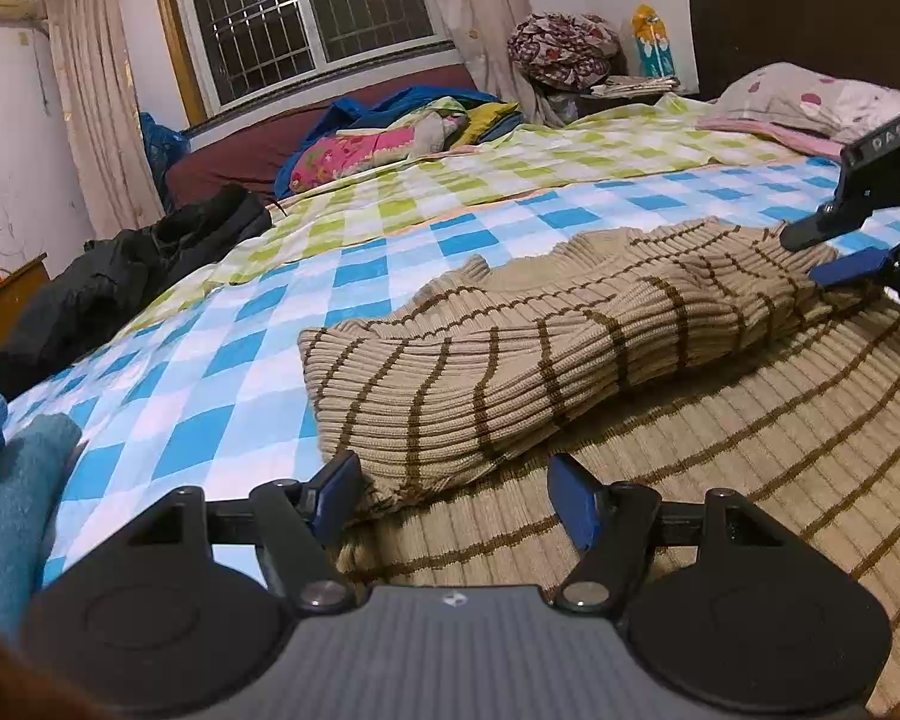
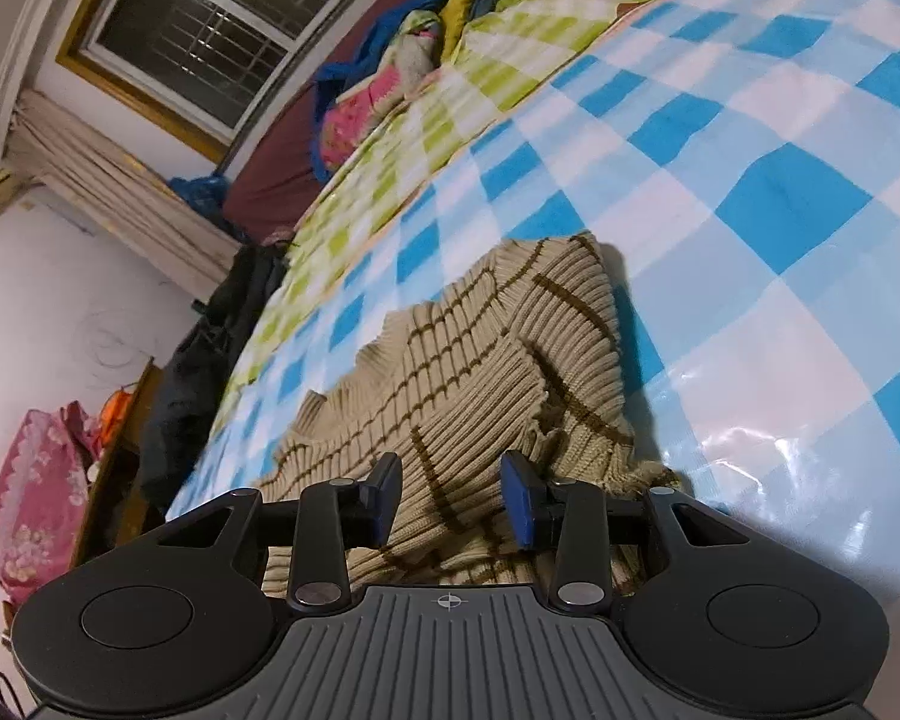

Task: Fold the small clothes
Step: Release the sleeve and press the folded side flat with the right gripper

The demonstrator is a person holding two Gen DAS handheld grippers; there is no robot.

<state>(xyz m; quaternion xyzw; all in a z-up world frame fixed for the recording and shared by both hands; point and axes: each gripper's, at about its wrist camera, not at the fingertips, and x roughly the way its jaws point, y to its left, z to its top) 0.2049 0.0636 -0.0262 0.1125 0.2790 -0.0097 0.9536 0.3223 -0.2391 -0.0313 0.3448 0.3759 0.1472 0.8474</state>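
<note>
A beige ribbed sweater with brown stripes [image 1: 570,372] lies on the blue-and-white checked bed cover [image 1: 210,372], one sleeve folded across its body. My left gripper [image 1: 456,498] is open, its jaws on either side of the sleeve's cuff end, low over the sweater. My right gripper [image 1: 810,255] shows at the right edge, open, at the sweater's far shoulder. In the right wrist view the right gripper [image 2: 453,495] is open just above the bunched sweater [image 2: 480,360], with the fabric between and under its jaws.
A black jacket [image 1: 126,276] lies at the bed's left edge. Teal and blue knitwear [image 1: 6,480] sits at the near left. Bright bedding [image 1: 390,138] is piled by the window. Pillows [image 1: 810,102] are at the far right. A wooden cabinet [image 2: 120,450] stands beside the bed.
</note>
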